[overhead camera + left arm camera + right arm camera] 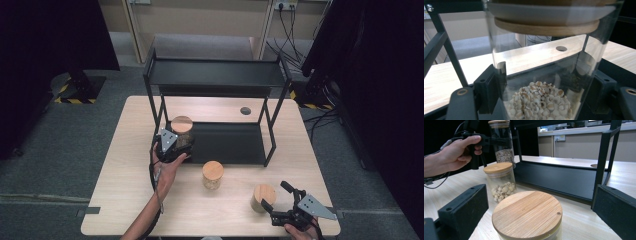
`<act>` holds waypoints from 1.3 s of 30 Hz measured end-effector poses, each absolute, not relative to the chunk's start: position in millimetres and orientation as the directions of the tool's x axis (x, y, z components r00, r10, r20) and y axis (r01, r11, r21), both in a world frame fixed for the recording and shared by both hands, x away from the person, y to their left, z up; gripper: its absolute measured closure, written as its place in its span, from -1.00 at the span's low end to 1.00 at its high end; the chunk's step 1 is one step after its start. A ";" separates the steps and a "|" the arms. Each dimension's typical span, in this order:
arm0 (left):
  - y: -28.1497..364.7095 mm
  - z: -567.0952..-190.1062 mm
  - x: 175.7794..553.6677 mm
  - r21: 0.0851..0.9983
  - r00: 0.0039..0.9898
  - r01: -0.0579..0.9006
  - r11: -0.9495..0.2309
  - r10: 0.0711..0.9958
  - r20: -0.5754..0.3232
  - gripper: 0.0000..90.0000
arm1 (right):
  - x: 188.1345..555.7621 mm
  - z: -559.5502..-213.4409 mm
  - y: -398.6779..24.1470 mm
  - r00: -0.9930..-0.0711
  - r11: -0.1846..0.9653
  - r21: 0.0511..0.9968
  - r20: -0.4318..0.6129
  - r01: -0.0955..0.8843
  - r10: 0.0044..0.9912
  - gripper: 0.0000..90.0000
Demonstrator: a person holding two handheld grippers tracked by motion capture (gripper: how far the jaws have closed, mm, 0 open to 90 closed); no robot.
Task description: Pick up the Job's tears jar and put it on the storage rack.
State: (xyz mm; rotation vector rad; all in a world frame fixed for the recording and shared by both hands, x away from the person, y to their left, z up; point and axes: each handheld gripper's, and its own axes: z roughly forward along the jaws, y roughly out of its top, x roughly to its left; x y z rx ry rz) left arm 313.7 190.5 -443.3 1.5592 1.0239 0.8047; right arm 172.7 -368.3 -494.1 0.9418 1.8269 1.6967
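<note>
High view: 3 jars, 1 [181,131] clamped in left hand-held gripper [169,145]; right hand-held gripper [276,197] apart.

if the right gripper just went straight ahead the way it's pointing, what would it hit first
Most likely the short jar with the wooden lid, which sits just ahead of the open right gripper, roughly centred between its jaws.

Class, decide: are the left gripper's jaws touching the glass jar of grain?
Touching. In the left gripper view, the left gripper has both black jaws pressed flat against the walls of the glass jar, with no gap.
</note>
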 end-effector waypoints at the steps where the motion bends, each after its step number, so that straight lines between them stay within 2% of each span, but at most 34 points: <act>1: 189.7 -444.0 315.2 0.976 0.405 0.204 -0.074 0.914 -0.015 -0.43 | 172.7 -494.2 -368.4 -0.653 -0.001 0.986 0.110 0.165 0.749 -0.99; 11: 183.8 -450.4 326.3 0.974 0.373 0.208 -0.092 0.928 0.008 -0.43 | 172.8 -494.1 -368.7 -0.654 -0.002 0.986 0.112 0.166 0.748 -0.99; 39: 170.5 -464.1 340.7 0.975 0.343 0.213 -0.060 0.939 -0.017 -0.43 | 172.4 -494.1 -369.7 -0.657 -0.004 0.986 0.112 0.164 0.745 -0.99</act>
